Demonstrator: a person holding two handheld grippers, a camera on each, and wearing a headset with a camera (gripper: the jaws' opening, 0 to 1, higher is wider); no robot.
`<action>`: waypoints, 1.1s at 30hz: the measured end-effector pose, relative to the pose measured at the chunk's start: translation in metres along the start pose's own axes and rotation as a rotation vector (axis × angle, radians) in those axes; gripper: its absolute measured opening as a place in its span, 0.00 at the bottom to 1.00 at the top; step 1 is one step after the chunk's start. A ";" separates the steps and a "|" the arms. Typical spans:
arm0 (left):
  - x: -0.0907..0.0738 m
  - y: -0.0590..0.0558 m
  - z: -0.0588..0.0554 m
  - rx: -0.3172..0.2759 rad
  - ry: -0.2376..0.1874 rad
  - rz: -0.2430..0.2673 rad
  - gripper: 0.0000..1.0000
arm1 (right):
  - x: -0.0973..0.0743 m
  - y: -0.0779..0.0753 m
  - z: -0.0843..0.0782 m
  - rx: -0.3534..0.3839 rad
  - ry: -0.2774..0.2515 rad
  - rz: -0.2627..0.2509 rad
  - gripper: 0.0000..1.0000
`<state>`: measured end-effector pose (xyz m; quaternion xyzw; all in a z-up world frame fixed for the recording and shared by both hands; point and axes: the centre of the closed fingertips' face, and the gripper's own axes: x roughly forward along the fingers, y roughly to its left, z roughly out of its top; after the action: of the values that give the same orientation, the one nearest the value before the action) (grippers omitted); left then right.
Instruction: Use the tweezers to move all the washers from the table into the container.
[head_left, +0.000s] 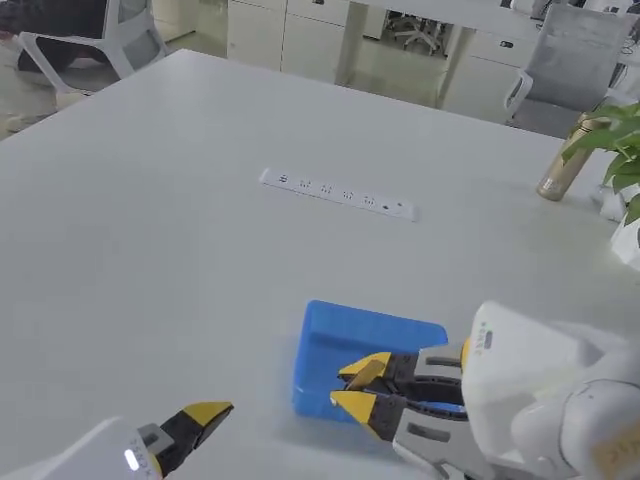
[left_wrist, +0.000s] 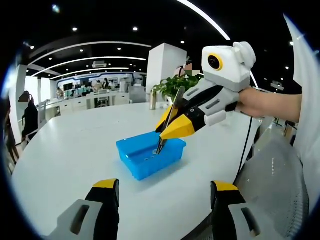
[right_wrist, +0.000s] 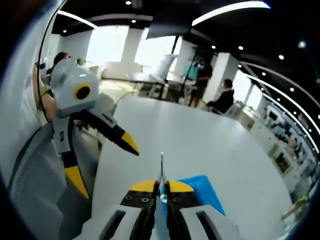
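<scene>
In the head view, we have the right gripper (head_left: 358, 386) over the blue container (head_left: 325, 325), which sits near our edge of the counter (head_left: 150, 250). The left gripper (head_left: 205, 415) hangs low to the left, apart from it.

In the left gripper view, the left gripper's jaws stand wide apart and hold nothing. Beyond them, the right gripper pinches the tweezers (left_wrist: 160, 145), which slant down with their tips inside the container. Small dark specks on its floor may be washers (left_wrist: 147, 159), but they are too small for us to be sure. We judge this to be the drop. To do it well, we should keep the tips low and inside the walls and ease the squeeze only enough to free the washer without letting the tweezers slip. Then we should lift straight up so the rim is not knocked.

In the right gripper view, the jaws are closed on the tweezers, whose point runs straight ahead. The container lies just below and to the right. The hand reaches in from the side with the gripper tilted downward.
</scene>
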<state>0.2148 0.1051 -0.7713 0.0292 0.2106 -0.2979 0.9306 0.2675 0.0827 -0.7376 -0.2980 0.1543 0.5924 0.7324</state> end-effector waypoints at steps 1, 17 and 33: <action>0.000 0.000 0.000 0.000 -0.001 -0.001 0.75 | 0.000 -0.001 0.001 0.006 -0.003 -0.001 0.03; 0.000 0.001 0.000 0.000 0.002 0.002 0.74 | -0.003 -0.024 -0.003 0.150 -0.052 -0.050 0.03; 0.001 -0.001 -0.002 0.004 0.008 -0.006 0.74 | -0.008 -0.015 -0.018 0.194 -0.031 -0.055 0.03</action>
<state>0.2140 0.1042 -0.7730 0.0318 0.2137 -0.3010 0.9288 0.2826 0.0634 -0.7429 -0.2207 0.1912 0.5591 0.7760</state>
